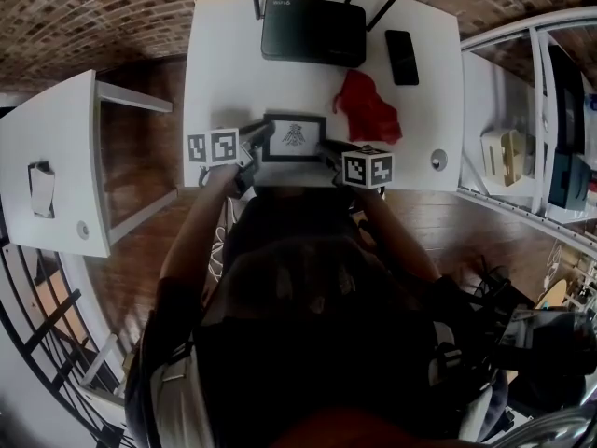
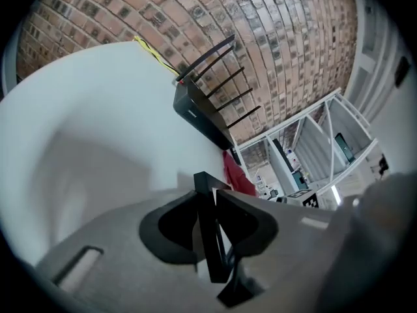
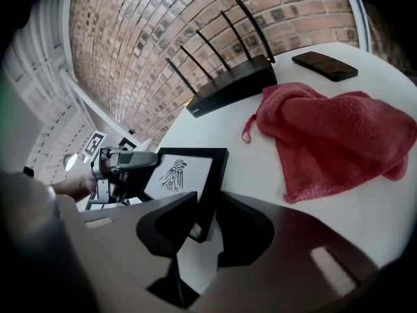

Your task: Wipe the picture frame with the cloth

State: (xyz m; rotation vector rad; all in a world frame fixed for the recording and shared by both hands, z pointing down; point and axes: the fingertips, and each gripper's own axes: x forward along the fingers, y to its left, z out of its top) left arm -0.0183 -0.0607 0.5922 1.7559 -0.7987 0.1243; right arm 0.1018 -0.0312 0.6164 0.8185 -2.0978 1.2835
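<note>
The black picture frame (image 1: 294,138) with a bird print lies on the white table (image 1: 224,73) near its front edge. My left gripper (image 1: 261,138) is shut on the frame's left edge; in the left gripper view the dark frame edge (image 2: 207,233) is pinched between its jaws (image 2: 207,197). My right gripper (image 1: 328,153) is at the frame's right near corner. In the right gripper view that corner of the frame (image 3: 176,175) sits between the jaws (image 3: 207,207), with a thin gap on one side. The red cloth (image 1: 368,110) lies crumpled to the right of the frame, untouched.
A black router (image 1: 312,31) with antennas stands at the back of the table, with a dark phone (image 1: 402,56) to its right. A white side table (image 1: 51,157) is on the left and a white shelf unit (image 1: 522,138) on the right.
</note>
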